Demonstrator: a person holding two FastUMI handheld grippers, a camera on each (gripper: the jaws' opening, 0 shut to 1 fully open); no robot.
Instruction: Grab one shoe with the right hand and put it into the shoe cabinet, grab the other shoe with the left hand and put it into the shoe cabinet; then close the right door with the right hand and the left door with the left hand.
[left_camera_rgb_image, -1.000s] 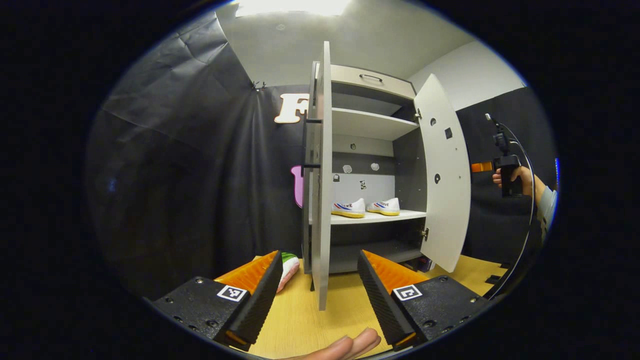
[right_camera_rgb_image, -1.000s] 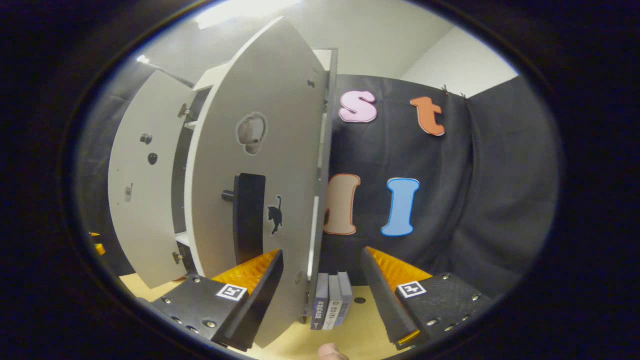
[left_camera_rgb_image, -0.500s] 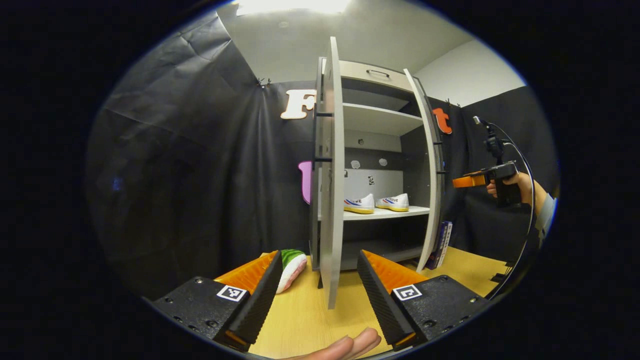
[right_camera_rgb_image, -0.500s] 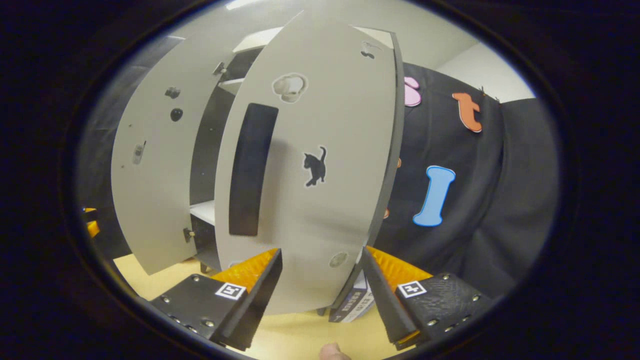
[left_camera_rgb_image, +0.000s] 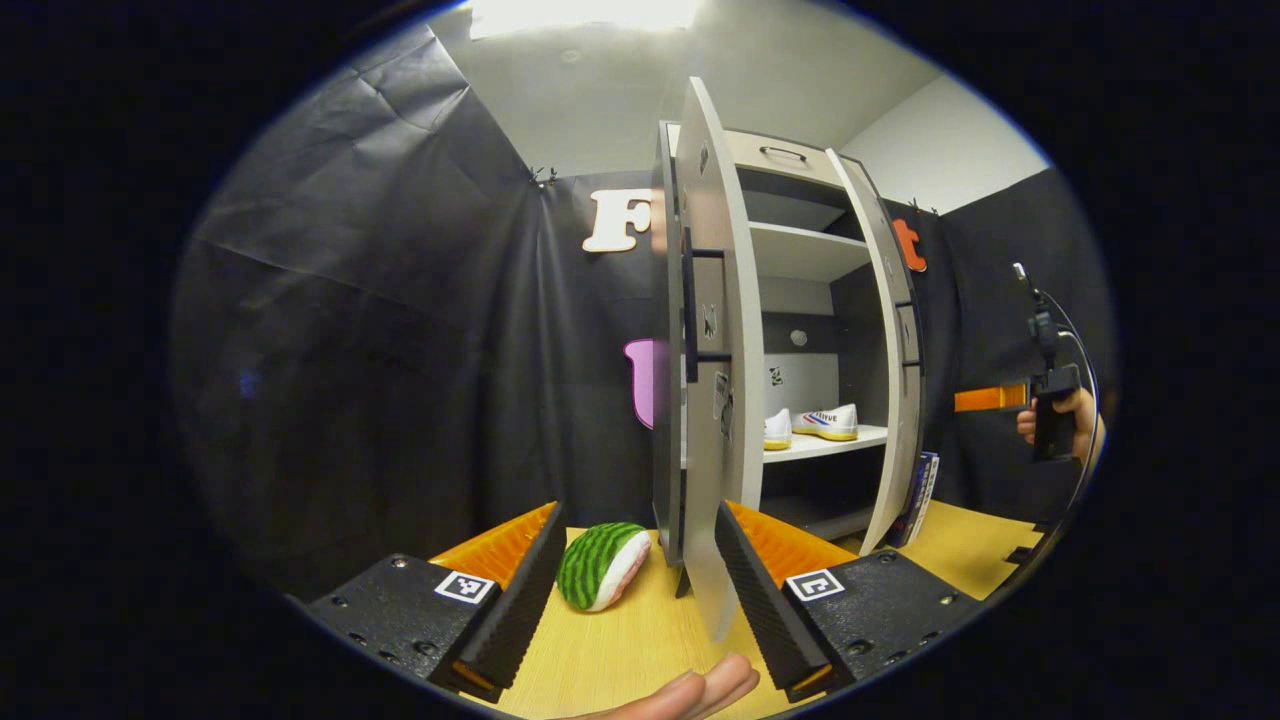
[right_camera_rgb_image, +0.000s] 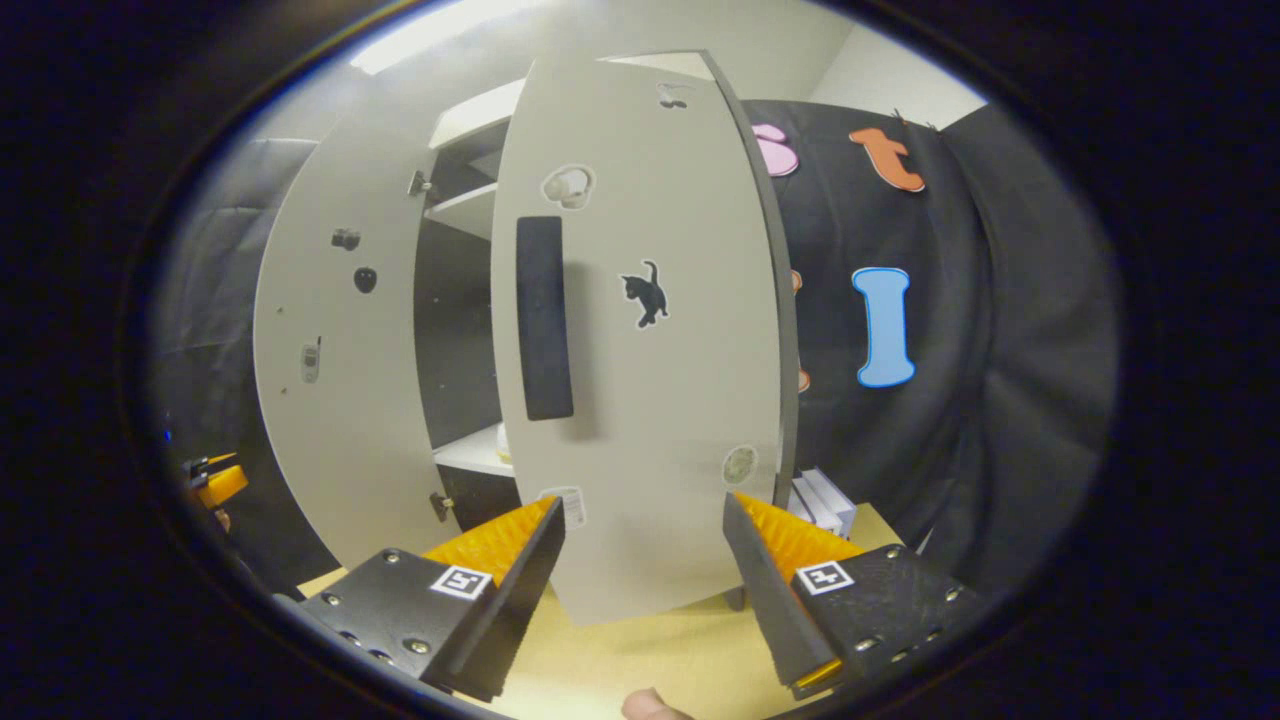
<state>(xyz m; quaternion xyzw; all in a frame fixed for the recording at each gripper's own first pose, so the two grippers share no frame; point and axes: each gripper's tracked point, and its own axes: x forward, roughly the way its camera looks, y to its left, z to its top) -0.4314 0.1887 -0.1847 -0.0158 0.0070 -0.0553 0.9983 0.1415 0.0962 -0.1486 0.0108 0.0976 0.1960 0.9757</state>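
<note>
Shoe cabinet (left_camera_rgb_image: 800, 200) stands on the wood table (left_camera_rgb_image: 620, 650), both doors ajar. Right door (right_camera_rgb_image: 650, 350) is partly swung in, its dark handle (right_camera_rgb_image: 543, 318) facing the right gripper (right_camera_rgb_image: 643, 570), fingers wide, gripping nothing. Left door (left_camera_rgb_image: 712, 350) sits nearly edge-on ahead of the left gripper (left_camera_rgb_image: 635, 575), fingers wide too. Both shoes (left_camera_rgb_image: 825, 422) sit on the middle shelf. Watermelon toy (left_camera_rgb_image: 602, 565) lies beside the cabinet's foot.

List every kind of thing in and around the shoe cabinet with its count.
Shoes: 2
Cabinet doors: 2
Door handles: 2
Watermelon toys: 1
Book stacks: 1
Total: 8
</note>
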